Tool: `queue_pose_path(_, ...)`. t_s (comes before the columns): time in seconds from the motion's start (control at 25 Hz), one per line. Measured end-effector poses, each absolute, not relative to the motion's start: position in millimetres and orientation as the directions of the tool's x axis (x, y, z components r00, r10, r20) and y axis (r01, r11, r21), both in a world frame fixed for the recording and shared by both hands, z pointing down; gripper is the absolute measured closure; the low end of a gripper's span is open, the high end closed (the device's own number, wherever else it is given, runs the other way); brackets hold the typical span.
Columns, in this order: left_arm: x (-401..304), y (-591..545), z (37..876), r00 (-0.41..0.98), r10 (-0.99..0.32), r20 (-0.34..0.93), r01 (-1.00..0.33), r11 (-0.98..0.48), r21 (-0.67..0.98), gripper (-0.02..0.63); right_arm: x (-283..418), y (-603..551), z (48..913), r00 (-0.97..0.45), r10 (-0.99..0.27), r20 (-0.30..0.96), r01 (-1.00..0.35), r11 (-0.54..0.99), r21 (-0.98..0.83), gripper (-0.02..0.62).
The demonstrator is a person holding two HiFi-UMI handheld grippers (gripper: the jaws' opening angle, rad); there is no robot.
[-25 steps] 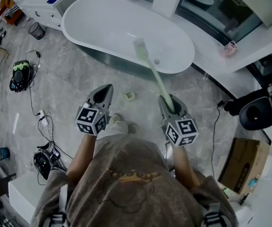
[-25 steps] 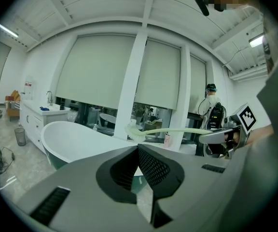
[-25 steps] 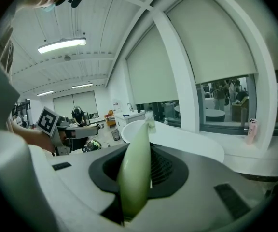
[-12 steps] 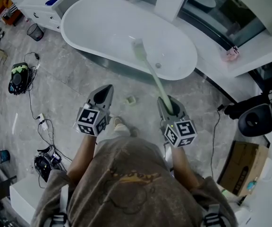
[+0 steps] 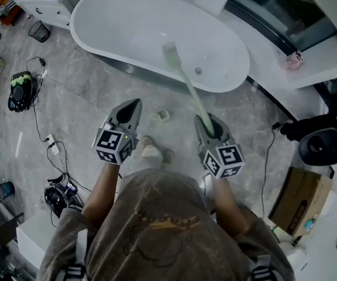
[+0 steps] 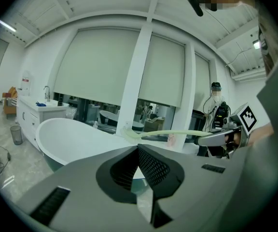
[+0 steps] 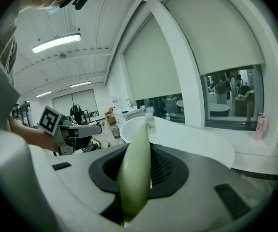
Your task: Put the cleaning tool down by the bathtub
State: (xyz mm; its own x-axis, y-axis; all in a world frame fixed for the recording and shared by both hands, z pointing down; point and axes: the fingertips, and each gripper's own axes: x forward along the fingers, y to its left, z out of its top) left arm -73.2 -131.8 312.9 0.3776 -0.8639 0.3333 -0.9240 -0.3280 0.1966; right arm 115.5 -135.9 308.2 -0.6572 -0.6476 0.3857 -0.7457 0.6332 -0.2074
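Observation:
A white bathtub (image 5: 127,22) lies on the grey marble floor ahead of me. My right gripper (image 5: 206,126) is shut on the lower end of a long pale green cleaning brush (image 5: 189,88), whose head (image 5: 170,54) hangs over the tub's near side. In the right gripper view the green handle (image 7: 135,170) runs straight out between the jaws toward the tub (image 7: 192,139). My left gripper (image 5: 129,111) hangs level with the right one, shut and empty, over the floor in front of the tub. In the left gripper view (image 6: 141,166) the brush (image 6: 177,132) crosses in front of the tub (image 6: 66,139).
A small pale object (image 5: 163,115) lies on the floor between the grippers. Cables and a power strip (image 5: 51,148), a black-and-green device (image 5: 21,89) and a waste bin (image 5: 38,31) are to the left. A black stool (image 5: 323,142) and a cardboard box (image 5: 300,201) stand to the right.
The tub has drawn a little nearer and lower in the head view. Both grippers keep their pose, the right one still holding the brush.

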Motion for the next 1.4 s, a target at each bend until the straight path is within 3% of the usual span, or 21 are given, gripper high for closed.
queue_pose_path(0.52, -81, -167, 359, 0.389, -0.879, 0.276, -0.913, -0.326, 0.247, 0.604, 95, -156, 376, -0.667, -0.613, 0.424, -0.735, 0.636, -0.236, 0.505)
queue_pose_path(1.4, -76, -160, 518, 0.408, -0.844, 0.348, -0.902, -0.315, 0.294, 0.604, 62, -127, 533, -0.712, -0.483, 0.510, -0.673, 0.678, -0.296, 0.505)
